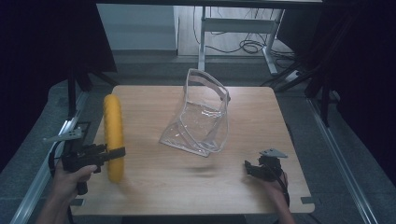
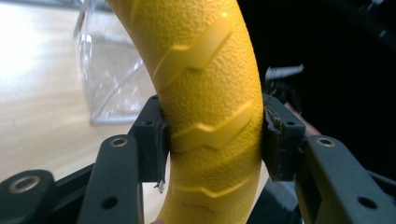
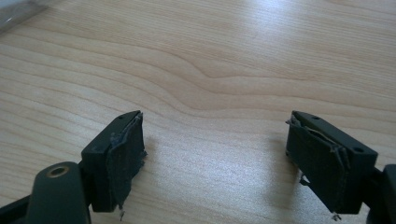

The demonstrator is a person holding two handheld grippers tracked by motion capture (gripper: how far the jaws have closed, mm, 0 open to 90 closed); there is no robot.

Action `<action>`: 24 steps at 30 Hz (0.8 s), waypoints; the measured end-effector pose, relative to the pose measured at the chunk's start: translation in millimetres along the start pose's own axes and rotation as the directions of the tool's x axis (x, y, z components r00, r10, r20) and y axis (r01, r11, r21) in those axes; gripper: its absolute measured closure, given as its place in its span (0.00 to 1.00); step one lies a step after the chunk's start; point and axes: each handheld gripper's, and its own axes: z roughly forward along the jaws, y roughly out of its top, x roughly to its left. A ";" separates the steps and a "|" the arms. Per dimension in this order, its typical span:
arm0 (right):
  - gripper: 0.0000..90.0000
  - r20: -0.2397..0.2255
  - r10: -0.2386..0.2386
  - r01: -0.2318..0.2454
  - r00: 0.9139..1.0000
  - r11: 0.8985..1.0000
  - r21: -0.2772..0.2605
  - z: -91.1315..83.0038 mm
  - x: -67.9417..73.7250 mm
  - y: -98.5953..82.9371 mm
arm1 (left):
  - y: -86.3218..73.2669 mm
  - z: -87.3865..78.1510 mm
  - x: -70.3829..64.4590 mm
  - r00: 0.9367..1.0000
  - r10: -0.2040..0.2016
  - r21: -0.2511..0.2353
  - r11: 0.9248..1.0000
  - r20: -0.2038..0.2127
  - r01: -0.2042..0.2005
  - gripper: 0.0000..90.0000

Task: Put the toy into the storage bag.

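A yellow textured ring point(image 1: 113, 135) stands on edge at the left of the wooden table point(image 1: 154, 186). My left gripper point(image 1: 112, 154) is shut on its lower part. In the left gripper view the two pads point(image 2: 152, 140) press both sides of the yellow ring point(image 2: 210, 93), which has raised chevron ridges. A clear plastic bag point(image 1: 201, 116) stands open in the middle of the table, and the clear bag point(image 2: 109, 79) shows behind the ring. My right gripper point(image 1: 248, 169) hovers low over the table's front right, open with nothing between its jaws point(image 3: 215, 158).
Metal rails point(image 1: 56, 140) run along both sides of the table. A desk frame with cables point(image 1: 247, 44) stands on the floor beyond the far edge. Bare wood lies between the bag and the right gripper.
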 end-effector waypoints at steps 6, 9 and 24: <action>0.22 0.000 0.002 -0.002 1.000 1.000 -0.002 0.1 -0.2 0.0 | 9.7 5.6 -7.2 0.999 0.020 -0.086 0.996 0.031 -0.017 0.56; 0.22 0.000 0.003 -0.003 1.000 1.000 -0.003 0.1 -0.2 -0.1 | 14.7 11.0 -11.8 0.999 0.030 -0.116 0.993 0.036 -0.026 0.56; 0.22 0.000 0.005 -0.005 1.000 1.000 0.002 -0.3 -0.3 0.0 | 35.8 46.5 -45.8 0.991 0.123 -0.286 0.949 -0.058 -0.135 0.55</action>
